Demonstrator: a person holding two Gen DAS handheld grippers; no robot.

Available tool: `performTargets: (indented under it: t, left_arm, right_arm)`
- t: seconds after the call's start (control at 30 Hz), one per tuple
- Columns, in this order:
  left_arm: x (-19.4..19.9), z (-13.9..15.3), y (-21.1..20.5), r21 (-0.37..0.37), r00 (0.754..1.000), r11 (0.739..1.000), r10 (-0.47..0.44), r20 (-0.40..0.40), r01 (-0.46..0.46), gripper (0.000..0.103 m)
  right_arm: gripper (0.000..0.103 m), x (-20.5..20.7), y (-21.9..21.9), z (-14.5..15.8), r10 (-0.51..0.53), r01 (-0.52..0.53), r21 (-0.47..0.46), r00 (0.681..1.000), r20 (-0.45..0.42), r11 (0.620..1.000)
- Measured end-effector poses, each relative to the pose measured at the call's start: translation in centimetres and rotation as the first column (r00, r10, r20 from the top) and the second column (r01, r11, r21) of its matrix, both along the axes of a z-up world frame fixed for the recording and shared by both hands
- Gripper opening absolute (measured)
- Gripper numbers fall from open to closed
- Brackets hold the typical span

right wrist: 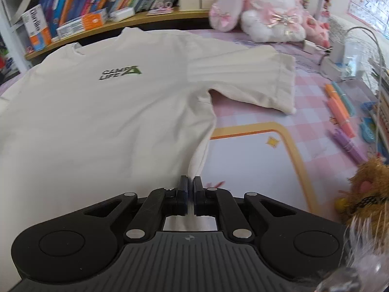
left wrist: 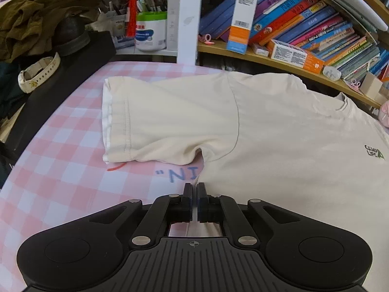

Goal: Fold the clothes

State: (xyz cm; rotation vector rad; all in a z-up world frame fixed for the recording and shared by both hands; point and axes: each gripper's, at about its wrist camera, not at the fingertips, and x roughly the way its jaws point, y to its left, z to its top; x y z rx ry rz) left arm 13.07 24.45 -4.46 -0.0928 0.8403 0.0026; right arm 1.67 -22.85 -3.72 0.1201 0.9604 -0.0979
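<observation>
Left wrist view: the left tongs sit with jaws nearly together, pinching the left side edge of a cream shirt at its near part, just below the armpit. A thin strip of cloth shows between the pads. The shirt lies flat, front up, on a pink checked surface, its left sleeve spread out toward the far left and its collar at the far right. A small green and black logo sits on the chest at the right edge. Blue letters are printed on the surface just beyond the tongs, beside the armpit. Left of the surface a pale watch rests on a black block, with an olive cloth heaped behind it. Books fill a shelf along the far side.

Right wrist view: the right tongs are likewise almost closed, gripping the shirt's right side edge, which rises as a narrow fold into the pads. The right sleeve lies flat toward the far right. A white and pink plush rabbit sits on the far side of the surface, coloured pens lie at the right, and a brown furry toy is at the near right.
</observation>
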Motion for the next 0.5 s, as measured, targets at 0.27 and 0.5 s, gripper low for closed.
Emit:
performTargets:
  t: [0.27,0.5]
  left_arm:
    - [0.7,-0.1,2.4,0.003,1.0,1.0,0.027,-0.006,-0.027,0.004]
    - [0.5,-0.2,2.4,0.004,1.0,1.0,0.024,-0.004,-0.024,0.007]
  right_arm:
    - [0.004,0.7,2.2,-0.3,0.013,-0.013,-0.018,1.0,0.013,1.0]
    - [0.004,0.8,1.9,-0.6,0.011,-0.01,-0.017,1.0,0.024,1.0]
